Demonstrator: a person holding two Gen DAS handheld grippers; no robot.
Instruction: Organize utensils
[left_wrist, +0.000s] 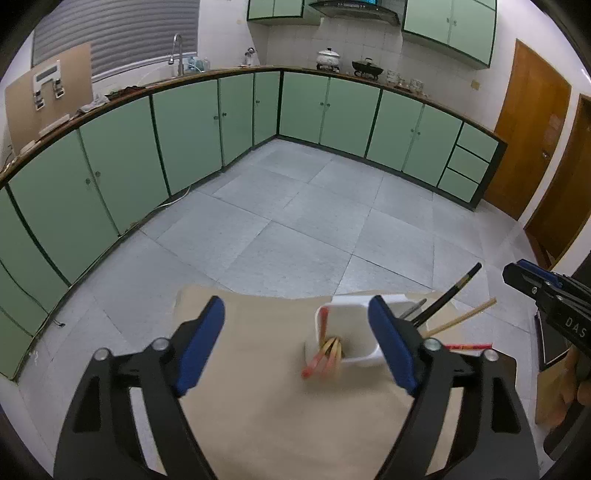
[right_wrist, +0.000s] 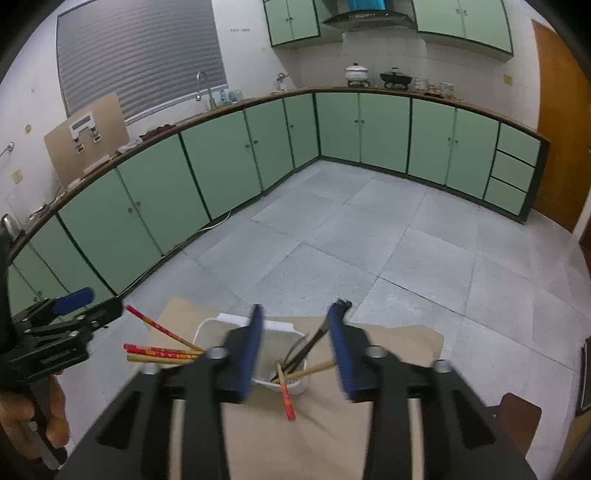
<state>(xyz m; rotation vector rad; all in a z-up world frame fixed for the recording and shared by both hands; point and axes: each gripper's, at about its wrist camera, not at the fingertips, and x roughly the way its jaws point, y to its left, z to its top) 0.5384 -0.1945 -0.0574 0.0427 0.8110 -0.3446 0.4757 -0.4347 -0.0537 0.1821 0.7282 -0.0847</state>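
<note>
A white two-compartment holder (left_wrist: 351, 332) stands near the far edge of the tan tabletop (left_wrist: 266, 406). From the left wrist view, its left compartment holds a bunch of red-ended chopsticks (left_wrist: 325, 356) leaning out toward the camera, their tips blurred. The right compartment, partly hidden behind the blue finger pad, carries a black chopstick (left_wrist: 458, 288) and a pale bamboo chopstick (left_wrist: 465, 317), both slanting up and right, with a grey metal utensil (left_wrist: 413, 309) beside them; what kind cannot be told. A red patterned chopstick (left_wrist: 469, 346) shows just right of the holder, low, behind the gripper's finger.

From the right wrist view, the same holder (right_wrist: 277, 332) has red-and-tan chopsticks (right_wrist: 162, 352) fanning out leftward from one compartment, while the other holds dark utensils (right_wrist: 306, 349), a bamboo stick (right_wrist: 314, 369) and a red chopstick (right_wrist: 286, 397) whose end hangs out over the tabletop toward the camera.

The left gripper (left_wrist: 295, 345) hangs above the tabletop with its jaws spread wide, holding nothing; the holder sits between its fingers in view but apart from them. The right gripper (right_wrist: 297, 349) is also released, jaws apart and empty, framing the holder's right compartment. Each gripper appears at the edge of the other's view, just beside the holder.

Beyond the tabletop lie a grey tiled floor (left_wrist: 295, 206) and green cabinets (left_wrist: 122, 162) under a counter.
</note>
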